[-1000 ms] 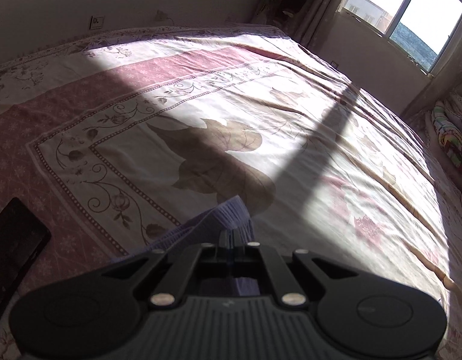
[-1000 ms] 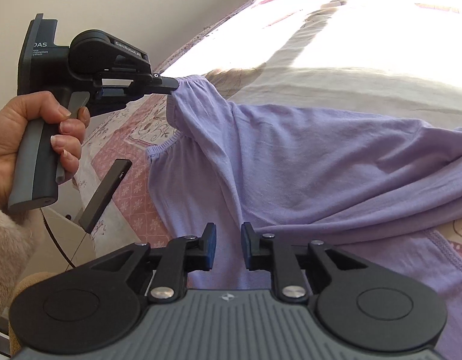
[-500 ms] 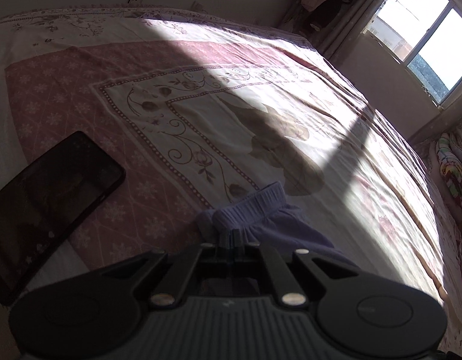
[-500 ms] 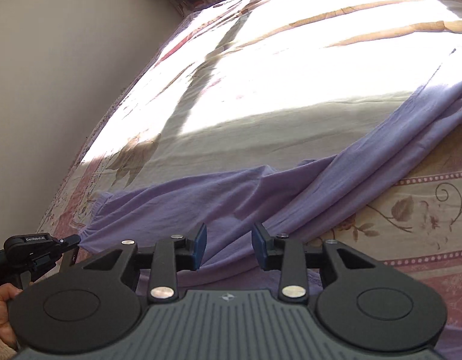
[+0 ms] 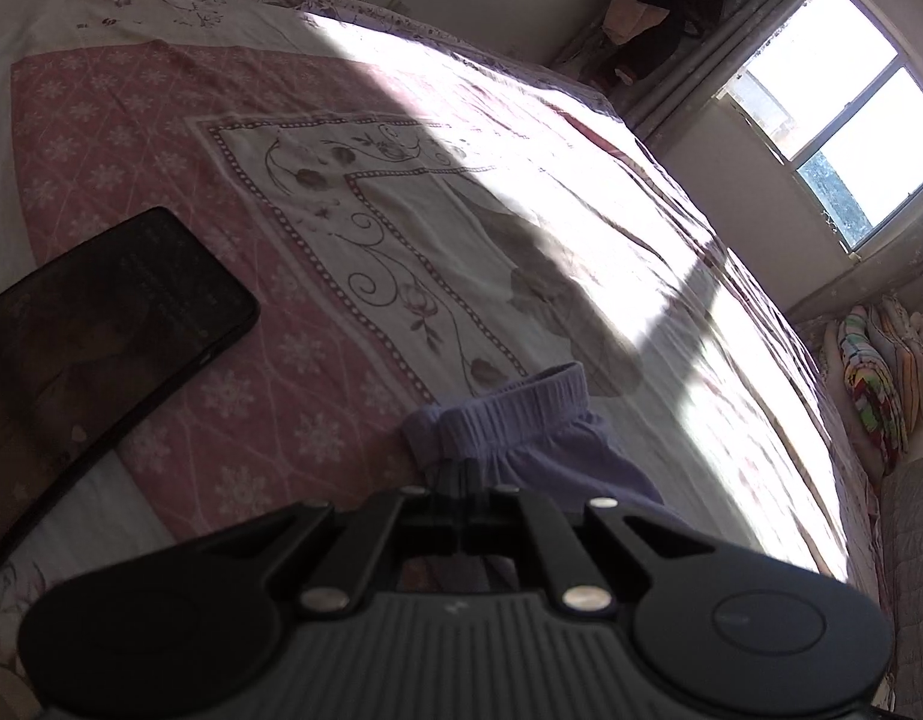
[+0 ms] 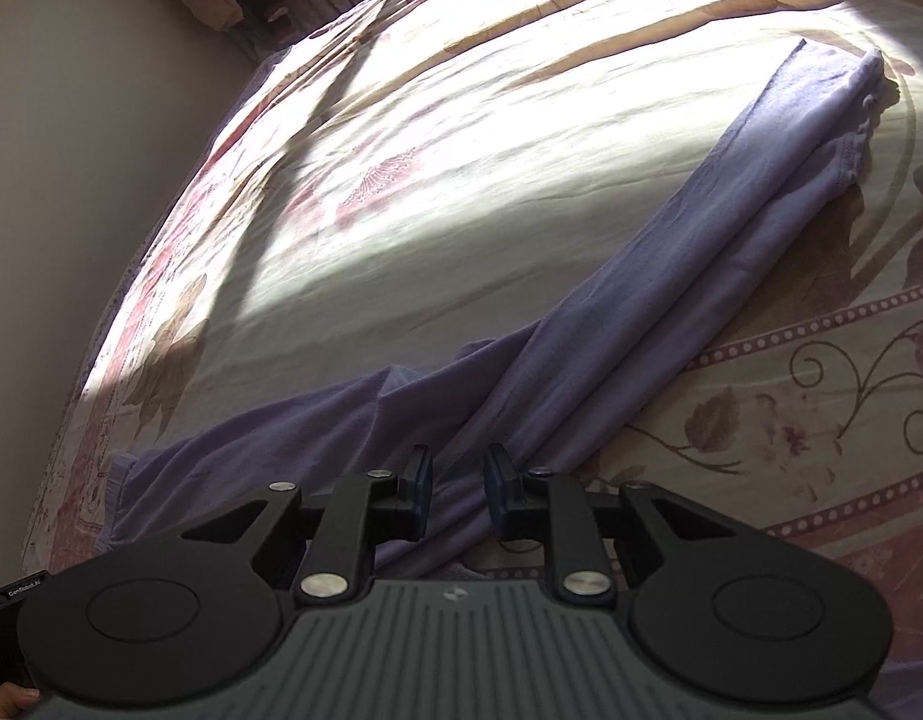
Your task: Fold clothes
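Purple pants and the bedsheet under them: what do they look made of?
Purple pants: soft matte knit, likely cotton jersey; they drape limply, with a gathered elastic waistband pinched in the left gripper. Bedsheet: thin printed woven cloth, probably cotton, matte with fine wrinkles in the sunlight.

Lilac trousers (image 6: 671, 300) stretched along the bed (image 6: 461, 138)

Soft, plain lilac fabric with a gathered elastic waistband (image 5: 521, 402). The two legs lie together, one overlapping the other, running in a long narrow band toward the sunlit middle of the bed, with the hems at the far end. The waist end is bunched and creased, in shadow near the bed's edge, over the pink border of the patterned sheet.
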Tool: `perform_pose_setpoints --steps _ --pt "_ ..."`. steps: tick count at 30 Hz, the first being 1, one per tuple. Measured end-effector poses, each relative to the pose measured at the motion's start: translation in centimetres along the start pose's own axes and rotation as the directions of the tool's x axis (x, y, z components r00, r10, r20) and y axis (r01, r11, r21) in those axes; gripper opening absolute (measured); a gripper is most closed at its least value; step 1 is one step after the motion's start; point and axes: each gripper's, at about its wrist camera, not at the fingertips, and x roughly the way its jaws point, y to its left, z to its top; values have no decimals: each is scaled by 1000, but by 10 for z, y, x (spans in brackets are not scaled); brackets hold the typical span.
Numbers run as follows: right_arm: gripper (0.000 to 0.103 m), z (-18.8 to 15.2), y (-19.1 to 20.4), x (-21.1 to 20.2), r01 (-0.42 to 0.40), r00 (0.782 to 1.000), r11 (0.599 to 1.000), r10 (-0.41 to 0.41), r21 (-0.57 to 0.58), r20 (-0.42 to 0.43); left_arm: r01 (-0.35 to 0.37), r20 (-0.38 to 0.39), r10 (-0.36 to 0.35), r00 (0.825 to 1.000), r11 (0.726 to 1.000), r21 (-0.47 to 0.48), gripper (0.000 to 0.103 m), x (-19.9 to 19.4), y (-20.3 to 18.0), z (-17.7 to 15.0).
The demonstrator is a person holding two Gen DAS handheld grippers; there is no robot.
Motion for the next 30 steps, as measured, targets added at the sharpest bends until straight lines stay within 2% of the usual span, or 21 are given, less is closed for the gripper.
perform_pose_setpoints --steps 3,5,9,14,21,22,25,28,30 --pt "20 0 2 3 3 1000 1000 -3 1 20 -6 -9 6 1000 1000 10 0 4 0 -2" --pt "1 -2 4 6 25 999 999 -24 -22 34 -5 -12 5 1000 1000 12 0 5 0 -2" --pt "0 -9 8 5 56 994 998 -53 -35 100 5 -20 -5 1000 1000 -4 0 5 5 -1" --pt "0 -13 12 -28 71 984 996 -61 -58 165 28 -19 -29 999 999 -40 0 1 11 1" --pt "0 -13 7 -57 130 976 987 -112 -89 188 45 -26 -47 999 998 -54 0 -1 10 1" --pt "5 -11 4 -55 140 976 987 -124 -80 180 47 -26 -48 998 997 -57 0 -1 9 0" --pt "10 -2 -2 -49 153 977 987 -145 -42 157 45 -25 -46 999 997 -56 0 -1 6 0" --pt "27 13 -6 -43 147 979 989 -146 8 141 46 -30 -47 998 998 -53 0 2 4 1" --pt "29 24 -5 -38 148 979 988 -151 38 135 46 -33 -48 998 998 -51 0 3 3 2"
